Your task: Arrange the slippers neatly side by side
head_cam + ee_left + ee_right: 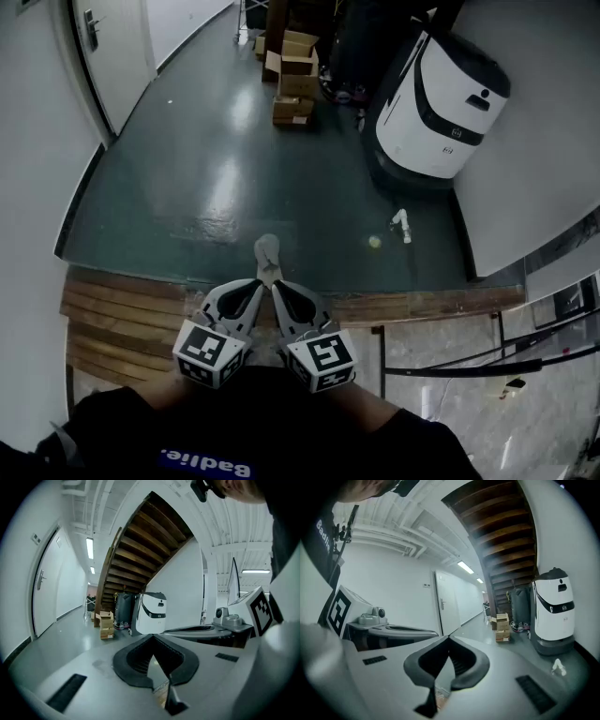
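One pale grey slipper (267, 255) lies on the dark green floor, just past the wooden step edge; no second slipper shows in any view. I hold both grippers side by side low in the head view, jaws pointing forward at the slipper and stopping short of it. My left gripper (257, 285) has its jaws closed tip to tip with nothing between them (152, 638). My right gripper (279, 290) is shut and empty as well (449, 639). In both gripper views the jaw bodies hide the slipper.
A white wheeled machine (441, 94) stands at the far right by the wall, with stacked cardboard boxes (292, 80) under the stairs. A small white object (401, 223) and a yellow-green ball (375, 242) lie on the floor. Wooden steps (122, 319) lie below left, a railing (487, 361) to the right.
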Motion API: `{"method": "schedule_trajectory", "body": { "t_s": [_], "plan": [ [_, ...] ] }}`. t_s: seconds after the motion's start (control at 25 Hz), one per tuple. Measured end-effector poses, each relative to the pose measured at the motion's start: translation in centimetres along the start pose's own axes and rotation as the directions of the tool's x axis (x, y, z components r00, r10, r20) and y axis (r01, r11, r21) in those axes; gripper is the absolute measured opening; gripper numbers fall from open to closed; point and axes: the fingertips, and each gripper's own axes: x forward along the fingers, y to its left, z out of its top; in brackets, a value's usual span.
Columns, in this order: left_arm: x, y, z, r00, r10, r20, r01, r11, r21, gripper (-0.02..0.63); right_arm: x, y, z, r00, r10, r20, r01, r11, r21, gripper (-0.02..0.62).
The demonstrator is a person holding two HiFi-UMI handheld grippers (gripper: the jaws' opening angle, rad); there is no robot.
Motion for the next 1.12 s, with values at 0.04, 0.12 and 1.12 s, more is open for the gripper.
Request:
{"method": "schedule_trajectory", "body": {
  "t_s": [0.04,0.12,1.12],
  "plan": [
    [0.0,-0.1,0.0,1.000,-0.002,-0.001,0.002,1.000,-0.003,0.000,-0.1,0.0,0.0,1.000,0.001,-0.001,-0.001,1.000,0.000,-0.002],
    [0.1,-0.3,0.0,1.000,-0.003,-0.002,0.003,1.000,-0.005,0.000,-0.3,0.0,0.0,1.000,0.002,-0.002,-0.002,1.000,-0.001,-0.002],
    [0.4,-1.3,-1.3,0.985,0.168,-0.050,-0.168,0.986,0.006,0.000,-2.3,-7.3,-7.5,0.986,0.075,-0.146,-0.055,0.989,0.135,0.000]
  ]
}}
